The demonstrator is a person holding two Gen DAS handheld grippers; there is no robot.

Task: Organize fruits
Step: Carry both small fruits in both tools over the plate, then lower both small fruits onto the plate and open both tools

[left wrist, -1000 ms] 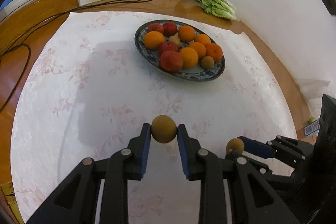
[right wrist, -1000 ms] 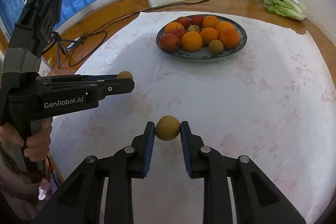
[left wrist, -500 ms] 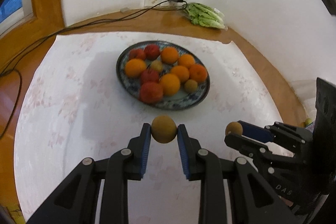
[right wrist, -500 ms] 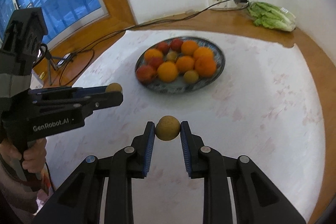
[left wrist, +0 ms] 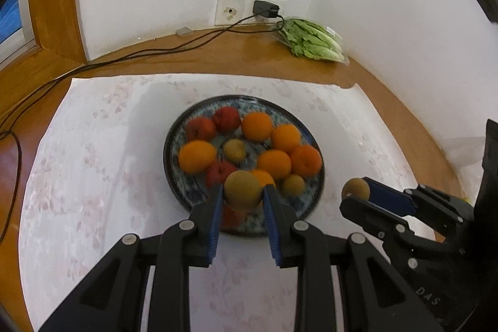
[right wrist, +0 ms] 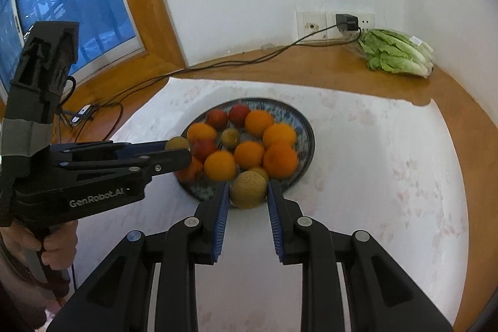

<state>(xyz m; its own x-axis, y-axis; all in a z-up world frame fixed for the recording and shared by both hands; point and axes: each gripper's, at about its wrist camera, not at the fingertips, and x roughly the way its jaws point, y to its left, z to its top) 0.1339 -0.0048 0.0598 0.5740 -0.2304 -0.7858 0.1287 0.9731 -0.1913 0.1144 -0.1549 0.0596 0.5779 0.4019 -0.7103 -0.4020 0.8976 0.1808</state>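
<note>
My left gripper [left wrist: 243,195] is shut on a round brown fruit [left wrist: 242,190], held above the near rim of a blue patterned plate [left wrist: 174,176]. The plate carries several oranges [left wrist: 197,156], red apples [left wrist: 200,128] and small brown fruits [left wrist: 234,150]. My right gripper [right wrist: 248,192] is shut on a second brown fruit [right wrist: 248,189] just in front of that plate [right wrist: 306,131]. In the left wrist view the right gripper [left wrist: 358,195] shows at the right with its fruit [left wrist: 354,189]. In the right wrist view the left gripper [right wrist: 180,149] reaches in from the left with its fruit [right wrist: 176,142].
A white flowered cloth [left wrist: 93,176] covers the wooden table [left wrist: 218,58]. A bag of lettuce [right wrist: 395,53] lies in the far right corner beside a wall socket [right wrist: 345,22]. Black cables [left wrist: 124,58] trail along the back left. A window [right wrist: 62,5] is at the left; a hand [right wrist: 59,241] grips the left tool.
Both grippers have carried their brown fruits forward and a little up towards the plate, which now sits right beyond the fingertips. Both grips are unchanged.
</note>
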